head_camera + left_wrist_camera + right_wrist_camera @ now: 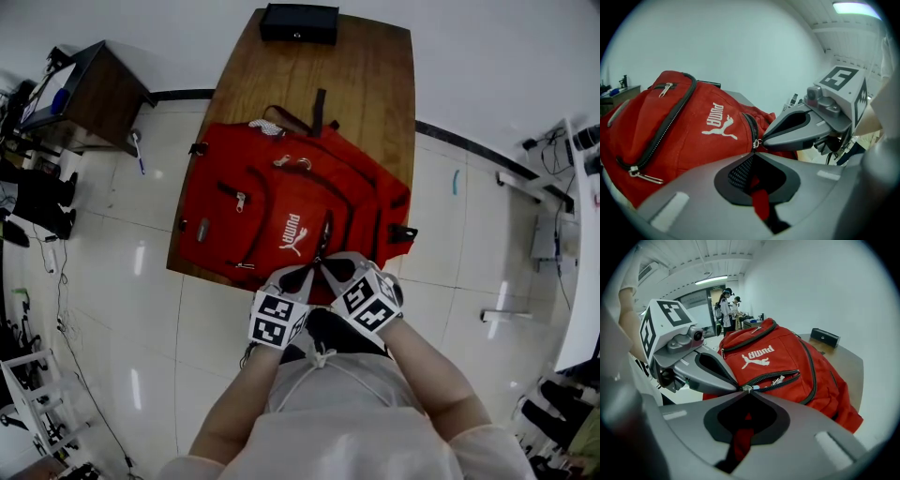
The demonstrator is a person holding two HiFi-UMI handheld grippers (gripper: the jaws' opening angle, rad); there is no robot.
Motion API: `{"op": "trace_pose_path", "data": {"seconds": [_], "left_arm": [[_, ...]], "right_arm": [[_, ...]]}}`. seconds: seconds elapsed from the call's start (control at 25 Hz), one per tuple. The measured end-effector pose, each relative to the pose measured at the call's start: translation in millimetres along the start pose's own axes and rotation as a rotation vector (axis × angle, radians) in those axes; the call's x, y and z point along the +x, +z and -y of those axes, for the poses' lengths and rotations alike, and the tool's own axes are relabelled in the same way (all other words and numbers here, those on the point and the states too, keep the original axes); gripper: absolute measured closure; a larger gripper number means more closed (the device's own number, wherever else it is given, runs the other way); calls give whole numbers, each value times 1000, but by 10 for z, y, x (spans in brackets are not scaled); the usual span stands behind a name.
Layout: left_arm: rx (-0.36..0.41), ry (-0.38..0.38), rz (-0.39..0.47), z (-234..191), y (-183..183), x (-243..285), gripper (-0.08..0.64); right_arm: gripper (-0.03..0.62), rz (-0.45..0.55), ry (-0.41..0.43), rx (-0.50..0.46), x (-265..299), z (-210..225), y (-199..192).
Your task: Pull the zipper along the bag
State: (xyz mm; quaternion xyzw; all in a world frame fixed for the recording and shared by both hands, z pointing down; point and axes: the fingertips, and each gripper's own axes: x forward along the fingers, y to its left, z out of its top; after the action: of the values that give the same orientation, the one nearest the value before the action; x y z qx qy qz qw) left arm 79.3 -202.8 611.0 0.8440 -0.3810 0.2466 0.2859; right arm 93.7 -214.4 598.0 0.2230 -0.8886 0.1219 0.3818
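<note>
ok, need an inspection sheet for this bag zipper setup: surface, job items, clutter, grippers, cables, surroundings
Surface: wooden table, its near half covered by the backpack.
Job's things: red backpack lying front up; pocket zipper partly open, slider at the near end.
Clutter: black box at the table's far edge.
Grippers: left gripper and right gripper meet tip to tip at the slider; each has its jaws together on a red strip of the backpack.
Cables: thin cable on the floor left of the table.
Surroundings: tiled floor, dark cabinet, people standing in the background.
</note>
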Motion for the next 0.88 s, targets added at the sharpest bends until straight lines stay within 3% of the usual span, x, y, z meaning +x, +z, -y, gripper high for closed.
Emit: {"op": "trace_pose_path", "data": {"seconds": [0.36,0.88], "left_arm": [[-77,-18,-31,-18,24,19,554],[-54,-33,-62,23,36,71,554]], "right_arm": [[583,1,-30,-18,-61,257,57],[583,43,-107,62,-46,686,211]]}}
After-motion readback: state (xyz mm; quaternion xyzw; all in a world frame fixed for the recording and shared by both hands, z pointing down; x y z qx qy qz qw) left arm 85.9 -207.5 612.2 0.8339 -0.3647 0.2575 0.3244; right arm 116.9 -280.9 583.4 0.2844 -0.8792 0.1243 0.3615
